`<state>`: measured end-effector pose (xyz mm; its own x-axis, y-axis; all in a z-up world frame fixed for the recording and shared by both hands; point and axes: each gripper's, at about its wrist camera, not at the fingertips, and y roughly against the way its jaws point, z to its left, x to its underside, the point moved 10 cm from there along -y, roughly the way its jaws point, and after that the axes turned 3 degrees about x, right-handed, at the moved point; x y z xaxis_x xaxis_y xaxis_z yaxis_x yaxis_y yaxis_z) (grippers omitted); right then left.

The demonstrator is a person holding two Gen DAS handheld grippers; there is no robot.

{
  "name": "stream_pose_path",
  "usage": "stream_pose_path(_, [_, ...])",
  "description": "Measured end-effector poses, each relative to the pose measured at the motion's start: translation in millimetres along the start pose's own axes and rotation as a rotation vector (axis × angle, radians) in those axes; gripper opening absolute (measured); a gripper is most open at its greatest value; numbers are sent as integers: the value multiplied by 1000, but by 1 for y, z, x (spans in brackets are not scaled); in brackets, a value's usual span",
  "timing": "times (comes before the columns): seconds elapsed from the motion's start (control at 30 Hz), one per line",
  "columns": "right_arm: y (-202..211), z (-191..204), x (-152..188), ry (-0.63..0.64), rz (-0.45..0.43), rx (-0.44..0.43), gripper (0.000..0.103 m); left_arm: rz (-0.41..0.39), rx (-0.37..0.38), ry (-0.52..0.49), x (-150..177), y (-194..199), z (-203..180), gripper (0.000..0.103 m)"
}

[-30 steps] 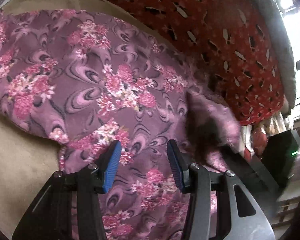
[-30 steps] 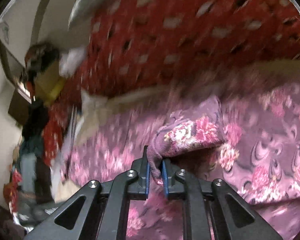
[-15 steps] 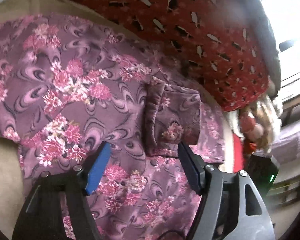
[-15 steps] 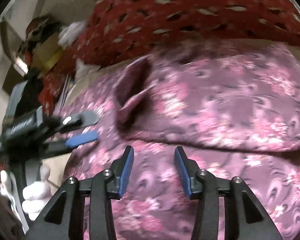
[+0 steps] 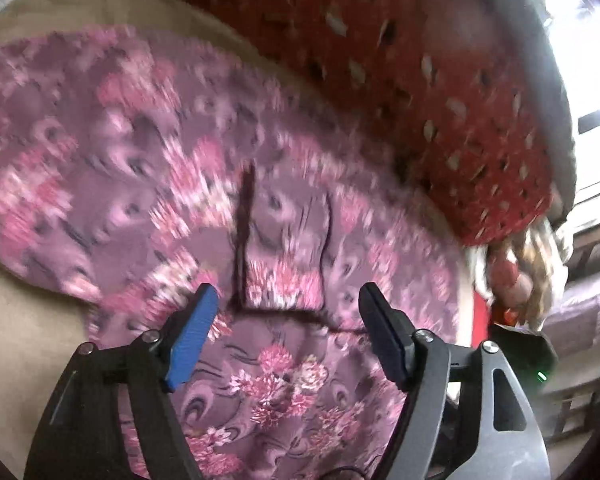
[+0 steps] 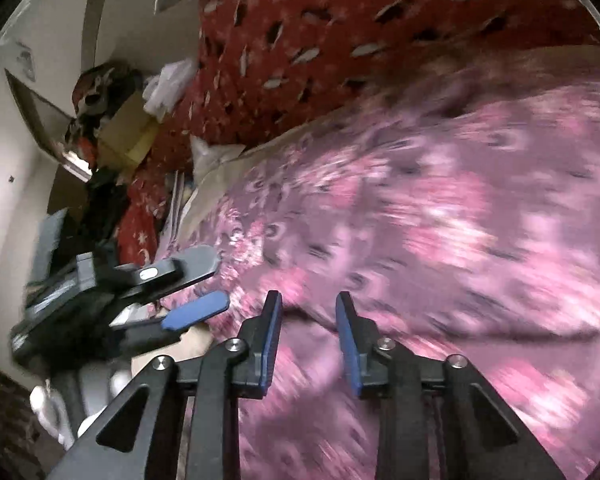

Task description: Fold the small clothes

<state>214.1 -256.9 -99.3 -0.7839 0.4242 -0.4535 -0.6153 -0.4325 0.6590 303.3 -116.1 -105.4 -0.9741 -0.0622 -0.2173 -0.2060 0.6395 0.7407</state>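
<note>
A purple garment with pink flowers [image 5: 148, 184] lies spread on a tan surface [image 5: 24, 328]. One sleeve [image 5: 284, 256] is folded onto its body. My left gripper [image 5: 288, 320] is open and empty, hovering just above the folded sleeve's near edge. My right gripper [image 6: 308, 320] is open and empty, low over the garment [image 6: 440, 220] at a fold line. The left gripper also shows in the right wrist view [image 6: 196, 284], open, at the garment's left edge. Both views are blurred by motion.
A red patterned blanket [image 5: 420, 80] lies along the far side of the garment. Piled clothes and a cardboard box [image 6: 128, 136] stand at the far left by the wall. A bright window [image 5: 592, 80] is at the right.
The right gripper let go of the sleeve, which now lies folded on the garment. Both grippers opened wider and moved; the left one now sits closer to the folded sleeve.
</note>
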Motion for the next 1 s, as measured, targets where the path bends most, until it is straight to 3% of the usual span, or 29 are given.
stream_pose_path(0.07, [26,-24,3,-15,-35,52,30,53,17,8,10,-19,-4,75])
stream_pose_path(0.13, [61,-56,6,-59,-79,110,30,12,-3,-11,10,-20,-9,79])
stream_pose_path(0.2, [92,-84,5,-118,-127,153,31,-68,-2,-15,2,-17,-16,74])
stream_pose_path(0.27, [120,-110,4,-165,-180,193,31,-113,31,-20,-5,-16,-21,4])
stream_pose_path(0.4, [166,-161,-15,-276,-287,267,34,-221,87,13,-20,13,-22,4])
stream_pose_path(0.5, [171,-186,-32,-340,-325,276,39,-304,15,4,-32,37,-13,4])
stream_pose_path(0.63, [148,-210,-41,-428,-297,240,39,-232,32,67,-32,23,2,4])
stream_pose_path(0.7, [113,-203,-43,-432,-217,182,37,-185,-14,69,-30,7,8,4])
stream_pose_path(0.73, [105,-199,-42,-405,-193,196,16,-168,-31,70,-27,4,12,4])
stream_pose_path(0.77, [105,-194,-42,-364,-198,234,11,-147,-44,78,-26,0,17,5])
stream_pose_path(0.87, [127,-190,-45,-341,-325,252,11,-121,16,164,-28,3,28,5])
stream_pose_path(0.97, [111,-205,-27,-343,-214,331,12,-149,45,194,-32,12,31,8])
stream_pose_path(1.0, [116,-202,-29,-332,-232,349,12,-147,34,177,-31,10,30,9])
